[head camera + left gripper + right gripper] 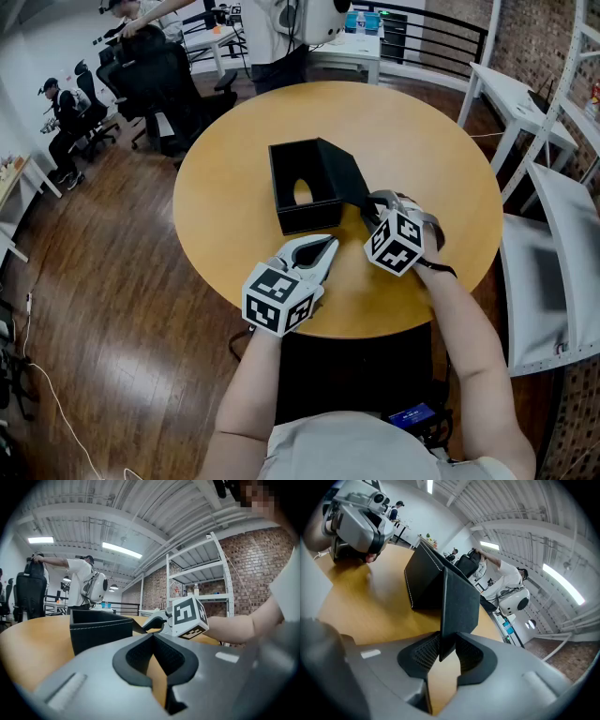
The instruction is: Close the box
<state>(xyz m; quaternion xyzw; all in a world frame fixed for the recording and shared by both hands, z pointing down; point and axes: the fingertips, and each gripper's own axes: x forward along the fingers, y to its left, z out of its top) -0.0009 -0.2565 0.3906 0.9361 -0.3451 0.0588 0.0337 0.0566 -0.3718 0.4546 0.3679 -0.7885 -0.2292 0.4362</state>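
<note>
A black box (302,214) stands open on the round wooden table (422,150), with a bare wall toward me and an oval of table showing through its floor. Its lid (342,173) slants up from the right side. My right gripper (377,202) is shut on the lid's free edge. In the right gripper view the thin black lid (459,606) stands edge-on between the pads of that gripper (447,645), the box (423,581) behind it. My left gripper (323,246) rests shut and empty just in front of the box. The left gripper view has its tips (153,634) together, box (101,630) ahead left.
White shelving (553,244) stands close to the table's right side, and a white table (352,47) lies beyond it. Black office chairs (150,75) and seated people are at the back left, and a person (281,37) stands at the far edge.
</note>
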